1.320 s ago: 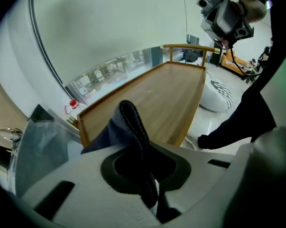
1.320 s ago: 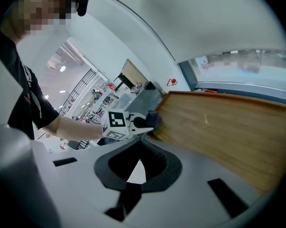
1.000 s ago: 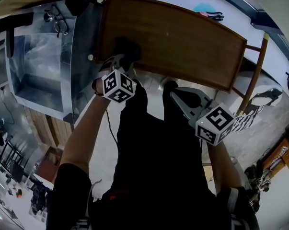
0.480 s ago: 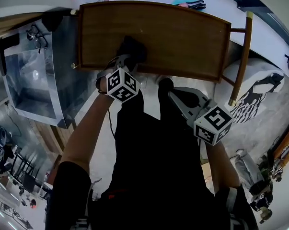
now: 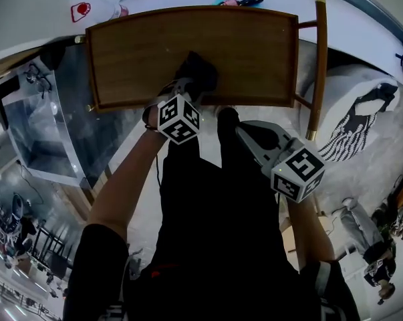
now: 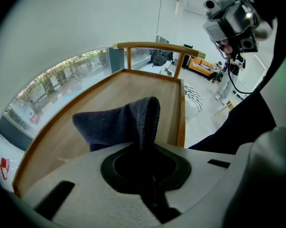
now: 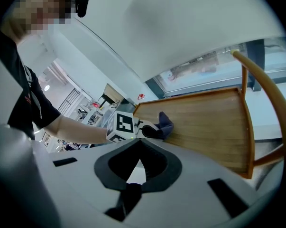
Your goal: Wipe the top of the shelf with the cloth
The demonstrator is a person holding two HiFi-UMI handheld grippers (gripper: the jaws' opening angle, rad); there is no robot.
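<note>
Cloth (image 6: 119, 125) pinched in left hand-held gripper (image 6: 146, 146) on shelf top (image 5: 248, 52), right hand-held gripper (image 7: 139, 148) closed empty; risks sliding off near edge if pulled.

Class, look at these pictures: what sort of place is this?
Probably an open indoor workroom or lab: a wooden shelf over a pale floor, a long window wall, and desks farther off.

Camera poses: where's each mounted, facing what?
Head view: on the head, steeply down on shelf; both arms, left gripper, right gripper.
Left gripper view: on that gripper, along jaws shut on cloth, down the shelf; torso at right.
Right gripper view: on that gripper, across shelf toward left gripper; left forearm.
Shared: all show cloth, shelf.
</note>
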